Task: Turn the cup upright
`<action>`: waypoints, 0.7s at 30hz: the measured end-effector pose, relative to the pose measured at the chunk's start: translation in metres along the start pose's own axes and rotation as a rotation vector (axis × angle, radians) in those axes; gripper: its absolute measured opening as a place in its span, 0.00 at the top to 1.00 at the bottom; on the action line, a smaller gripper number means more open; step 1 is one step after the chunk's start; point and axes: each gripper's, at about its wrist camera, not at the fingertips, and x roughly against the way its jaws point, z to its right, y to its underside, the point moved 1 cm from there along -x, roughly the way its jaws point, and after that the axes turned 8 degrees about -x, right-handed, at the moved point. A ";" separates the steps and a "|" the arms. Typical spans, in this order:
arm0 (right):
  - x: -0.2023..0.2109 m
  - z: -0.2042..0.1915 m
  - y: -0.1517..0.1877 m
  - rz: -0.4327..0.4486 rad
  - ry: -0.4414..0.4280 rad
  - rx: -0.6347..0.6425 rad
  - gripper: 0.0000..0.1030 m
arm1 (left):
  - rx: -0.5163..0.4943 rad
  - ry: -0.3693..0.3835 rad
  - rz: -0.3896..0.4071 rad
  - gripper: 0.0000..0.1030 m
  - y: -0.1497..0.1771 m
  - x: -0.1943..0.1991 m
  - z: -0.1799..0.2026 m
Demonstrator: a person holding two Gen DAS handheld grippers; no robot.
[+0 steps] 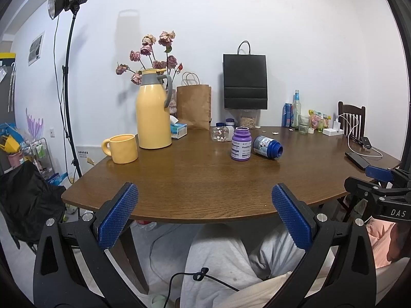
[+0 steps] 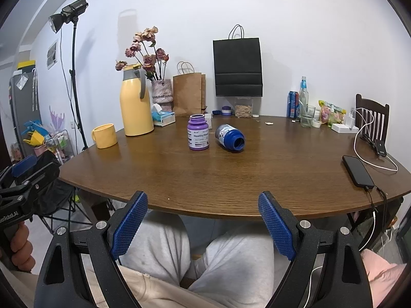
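A yellow mug [image 1: 120, 148] [image 2: 104, 136] stands on end at the table's far left, with its handle to the left. A blue bottle [image 1: 267, 146] [image 2: 229, 137] lies on its side mid-table, its open mouth facing right and toward me. Beside it a purple bottle [image 1: 241, 143] [image 2: 197, 132] stands upright. My left gripper [image 1: 204, 192] is open and hangs at the table's near edge with nothing between its fingers. My right gripper [image 2: 203, 197] is also open and holds nothing at the near edge. Both are well short of the mug and bottles.
A tall yellow thermos [image 1: 153, 110], tissue box [image 1: 178, 129], flower vase, brown bag [image 1: 194, 106] and black bag [image 1: 245, 82] line the back of the wooden table [image 1: 205, 179]. A phone [image 2: 357, 170] with cables lies at right. Bottles, a glass and snacks stand at back right.
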 end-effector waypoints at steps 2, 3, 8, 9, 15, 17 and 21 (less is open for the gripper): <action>0.001 0.000 0.000 0.002 0.000 0.002 0.11 | -0.002 0.002 0.002 0.00 0.000 0.000 0.001; 0.001 0.000 -0.001 0.004 0.000 0.004 0.11 | -0.001 0.002 0.002 0.00 0.000 0.000 0.001; 0.002 0.000 -0.001 0.003 0.001 0.002 0.11 | -0.003 0.000 0.017 0.00 -0.002 0.001 0.001; 0.002 0.000 -0.001 0.004 0.002 0.001 0.11 | -0.003 0.000 0.018 0.00 -0.002 0.001 0.000; 0.002 0.000 -0.003 0.008 0.003 0.003 0.11 | 0.003 0.001 0.015 0.00 -0.002 0.002 -0.002; 0.001 0.000 -0.003 0.008 0.003 0.002 0.11 | 0.005 0.000 0.017 0.00 -0.002 0.003 -0.003; 0.001 0.000 -0.003 0.006 0.001 0.004 0.11 | 0.005 0.002 0.012 0.00 -0.003 0.003 -0.003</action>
